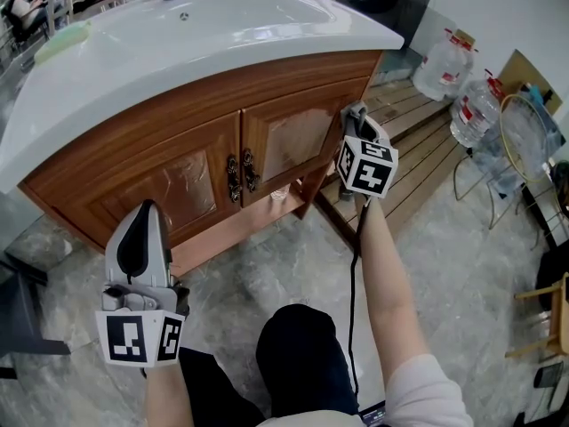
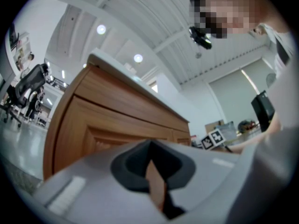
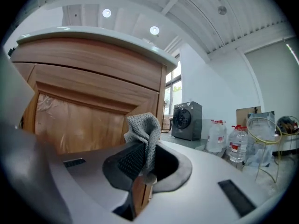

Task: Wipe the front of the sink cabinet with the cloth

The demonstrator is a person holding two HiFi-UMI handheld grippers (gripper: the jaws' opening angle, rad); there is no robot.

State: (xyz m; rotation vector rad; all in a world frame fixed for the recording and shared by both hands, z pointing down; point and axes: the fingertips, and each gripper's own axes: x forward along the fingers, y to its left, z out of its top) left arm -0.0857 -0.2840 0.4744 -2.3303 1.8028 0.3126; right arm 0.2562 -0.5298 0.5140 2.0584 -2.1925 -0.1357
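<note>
The wooden sink cabinet under a white basin fills the upper head view. My right gripper is at the right edge of the right door, shut on a grey knitted cloth that sticks up from its jaws. In the right gripper view my right gripper points along the cabinet front, close to it. My left gripper hangs low before the left door, apart from it. The left gripper view shows my left gripper with jaws together and nothing held.
Two dark door handles sit at the cabinet's middle. Wooden slats lie on the floor to the right, with large water bottles and a wire frame beyond. A washing machine stands further right. The person's knee is below.
</note>
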